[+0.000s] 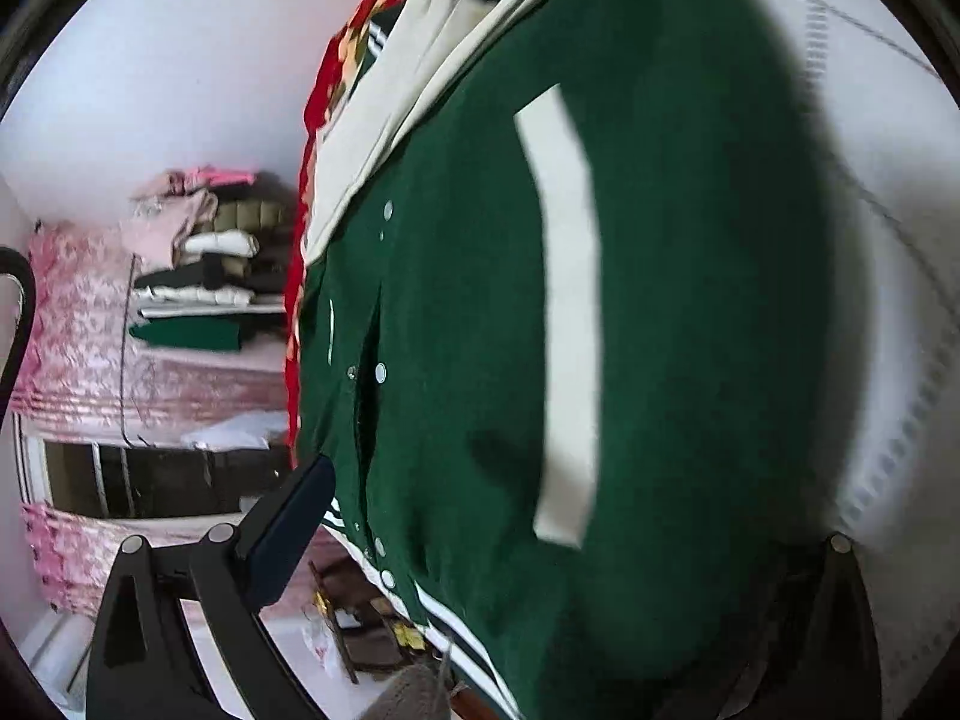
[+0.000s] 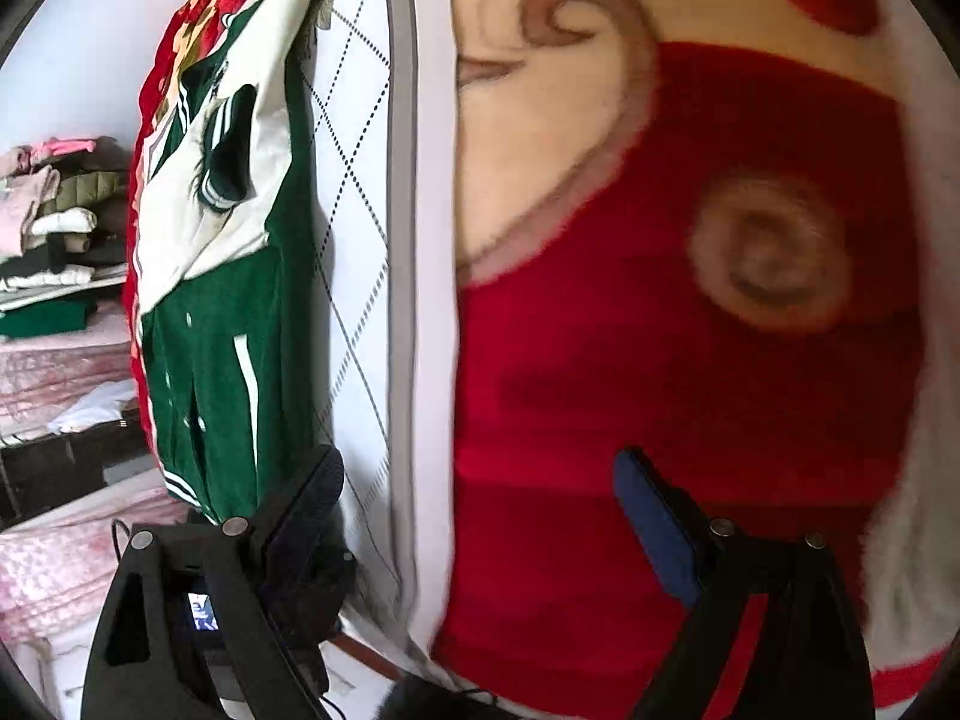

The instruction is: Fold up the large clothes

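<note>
Left wrist view: left gripper [image 1: 540, 540] hovering jaws apart over the green jacket [image 1: 600, 330] lying flat on the bed, best pinching a hem edge squarely; right wrist view: right gripper [image 2: 480, 480] hanging open over the red blanket [image 2: 690, 390], jacket well aside.

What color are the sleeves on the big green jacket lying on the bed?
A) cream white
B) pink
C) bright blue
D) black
A: in the right wrist view the green jacket has a cream-white sleeve folded across its top, ending in a green cuff with white stripes.
</note>
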`<state>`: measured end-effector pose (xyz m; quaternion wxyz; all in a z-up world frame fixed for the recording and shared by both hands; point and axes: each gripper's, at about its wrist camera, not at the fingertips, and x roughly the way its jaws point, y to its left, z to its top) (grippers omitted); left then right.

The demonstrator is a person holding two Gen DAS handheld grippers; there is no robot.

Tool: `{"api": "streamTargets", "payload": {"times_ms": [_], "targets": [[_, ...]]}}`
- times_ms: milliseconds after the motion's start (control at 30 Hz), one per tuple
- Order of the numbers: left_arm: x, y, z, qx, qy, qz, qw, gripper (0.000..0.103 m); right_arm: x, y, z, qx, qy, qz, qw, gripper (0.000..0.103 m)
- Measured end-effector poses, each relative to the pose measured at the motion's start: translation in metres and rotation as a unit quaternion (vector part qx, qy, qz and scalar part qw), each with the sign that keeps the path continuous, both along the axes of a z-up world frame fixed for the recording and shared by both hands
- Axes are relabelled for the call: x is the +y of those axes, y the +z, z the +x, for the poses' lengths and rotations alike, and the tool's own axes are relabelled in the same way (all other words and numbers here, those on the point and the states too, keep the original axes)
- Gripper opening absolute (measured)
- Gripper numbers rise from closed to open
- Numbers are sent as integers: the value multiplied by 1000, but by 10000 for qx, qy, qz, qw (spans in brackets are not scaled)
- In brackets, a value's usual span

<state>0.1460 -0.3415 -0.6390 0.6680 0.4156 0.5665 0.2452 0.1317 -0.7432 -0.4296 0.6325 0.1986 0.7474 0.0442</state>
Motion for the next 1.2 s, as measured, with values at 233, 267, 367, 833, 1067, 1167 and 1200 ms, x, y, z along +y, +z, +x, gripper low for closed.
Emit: {"api": "streamTargets", "payload": {"times_ms": [233,267,367,833,1067,1167,1200], "targets": [[4,37,-6,-317,385,-1093,9928,35,45,-39,80,-505,-205,979,9937,93],[4,46,-7,-371,368,-1243,9909,20,53,-46,94,-563,-276,1206,9907,93],[5,65,-8,-505,388,-1477,9870,14,76,-66,126,-583,-517,1894,9788,93],[62,121,0,-656,471,-2663,9605,12,189,-65,199,-435,-686,1851,9793,20],[148,186,6,-805,639,-3645,9255,11,297,29,232,-827,-412,1258,9877,18],[202,203,12,-890,908,-3994,9079,12,368,58,251,-900,-151,769,9929,18],[219,206,14,-915,1002,-4066,9035,15,396,62,259,-908,-30,606,9940,18]]}}
